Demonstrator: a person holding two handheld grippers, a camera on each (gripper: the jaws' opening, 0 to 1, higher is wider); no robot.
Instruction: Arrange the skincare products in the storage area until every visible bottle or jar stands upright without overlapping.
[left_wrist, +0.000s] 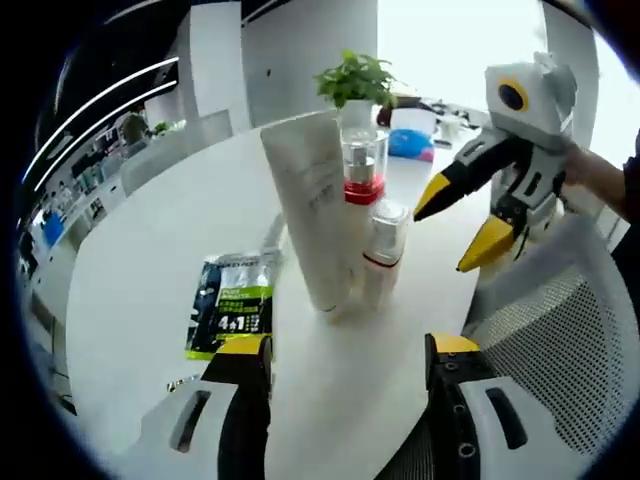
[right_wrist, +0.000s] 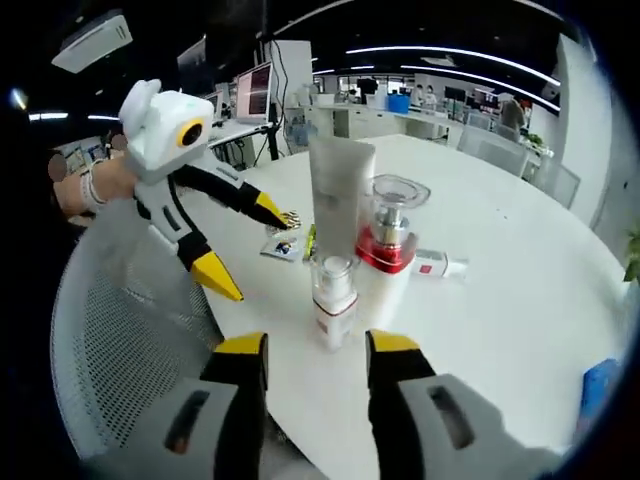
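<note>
Three products stand close together on the round white table (left_wrist: 150, 260): a tall white tube (left_wrist: 315, 210) (right_wrist: 340, 195), a clear-capped bottle with a red band (left_wrist: 362, 170) (right_wrist: 388, 240), and a small white bottle with a red ring (left_wrist: 383, 250) (right_wrist: 333, 295). A small white tube (right_wrist: 435, 263) lies flat behind them. A green and black sachet (left_wrist: 230, 305) (right_wrist: 285, 245) lies flat beside the group. My left gripper (left_wrist: 350, 350) (right_wrist: 245, 245) is open, a short way from the tube. My right gripper (right_wrist: 318, 348) (left_wrist: 462, 222) is open, with the small bottle just beyond its jaws.
A white mesh chair (left_wrist: 560, 350) (right_wrist: 130, 340) stands at the table's near edge between the two grippers. A potted plant (left_wrist: 355, 80) and a blue object (left_wrist: 410, 143) (right_wrist: 600, 385) sit at the table's far side. Office desks with monitors (right_wrist: 255, 90) lie beyond.
</note>
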